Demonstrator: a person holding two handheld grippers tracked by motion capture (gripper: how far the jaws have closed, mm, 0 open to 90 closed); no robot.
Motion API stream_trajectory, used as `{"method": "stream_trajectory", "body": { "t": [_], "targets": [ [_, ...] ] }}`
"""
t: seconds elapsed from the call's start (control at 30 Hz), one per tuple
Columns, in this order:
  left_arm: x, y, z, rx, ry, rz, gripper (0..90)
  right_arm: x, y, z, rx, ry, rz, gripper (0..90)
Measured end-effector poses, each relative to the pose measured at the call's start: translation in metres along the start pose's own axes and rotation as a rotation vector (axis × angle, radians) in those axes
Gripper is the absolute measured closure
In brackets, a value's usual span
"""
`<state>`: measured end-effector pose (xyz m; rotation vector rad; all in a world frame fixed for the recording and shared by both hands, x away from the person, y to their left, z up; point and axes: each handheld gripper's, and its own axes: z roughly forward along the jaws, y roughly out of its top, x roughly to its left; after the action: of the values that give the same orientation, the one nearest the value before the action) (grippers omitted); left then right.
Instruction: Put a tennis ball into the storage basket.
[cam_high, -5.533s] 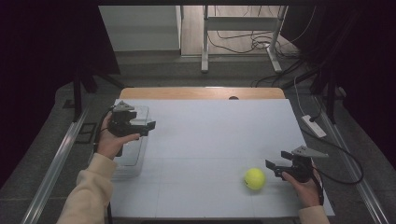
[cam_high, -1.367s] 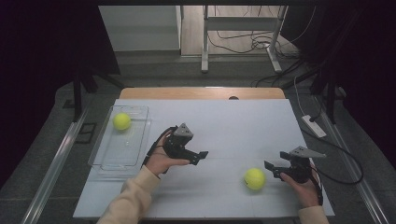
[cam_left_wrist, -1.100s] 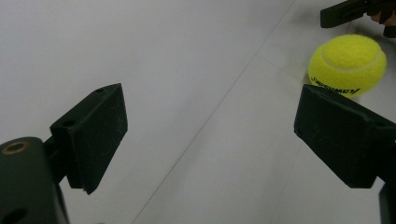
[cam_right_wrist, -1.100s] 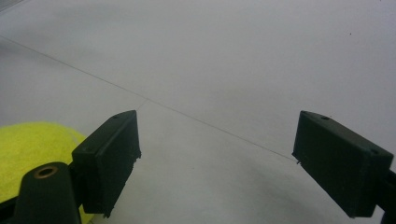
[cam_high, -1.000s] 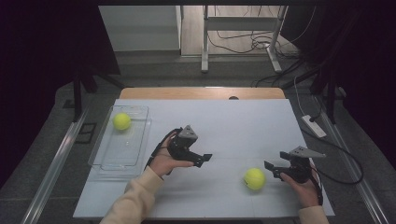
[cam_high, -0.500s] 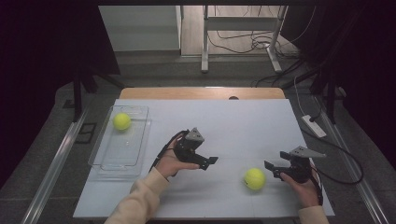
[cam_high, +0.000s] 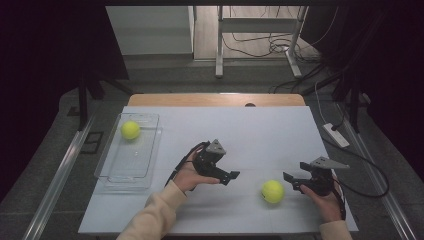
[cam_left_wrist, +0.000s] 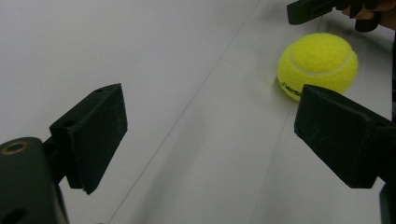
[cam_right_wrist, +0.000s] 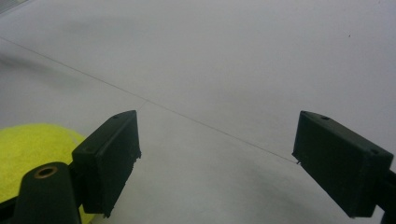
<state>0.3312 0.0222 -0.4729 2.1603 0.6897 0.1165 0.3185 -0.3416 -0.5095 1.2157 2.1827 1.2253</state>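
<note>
A yellow tennis ball (cam_high: 272, 191) lies on the white table (cam_high: 250, 130) near its front right. My left gripper (cam_high: 233, 176) is just left of it, open and empty, pointing toward it. Along its own jaws, my left gripper (cam_left_wrist: 210, 135) sees the ball (cam_left_wrist: 317, 65) ahead to the right, beyond the jaw tips, with the other gripper (cam_left_wrist: 322, 7) behind it. My right gripper (cam_high: 290, 179) rests just right of the ball, open and empty. In the right gripper view the ball (cam_right_wrist: 28, 149) sits outside the left jaw of my right gripper (cam_right_wrist: 215, 158).
A clear plastic tray (cam_high: 125, 167) stands at the table's left side with a second yellow tennis ball (cam_high: 131, 130) in its far end. A power strip (cam_high: 336, 135) and cables lie off the table's right edge.
My left gripper has moved to the right and slightly down, from mid-table toward the ball at the front right. The right gripper and both balls have stayed put.
</note>
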Motion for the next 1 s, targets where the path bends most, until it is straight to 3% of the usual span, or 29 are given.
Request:
{"method": "stream_trajectory", "body": {
  "t": [1.0],
  "targets": [
    [-0.022,0.011,0.024,0.025,-0.074,0.063,10.1,-0.001,0.000,0.001,0.002,0.000,0.000,14.9]
  ]
}}
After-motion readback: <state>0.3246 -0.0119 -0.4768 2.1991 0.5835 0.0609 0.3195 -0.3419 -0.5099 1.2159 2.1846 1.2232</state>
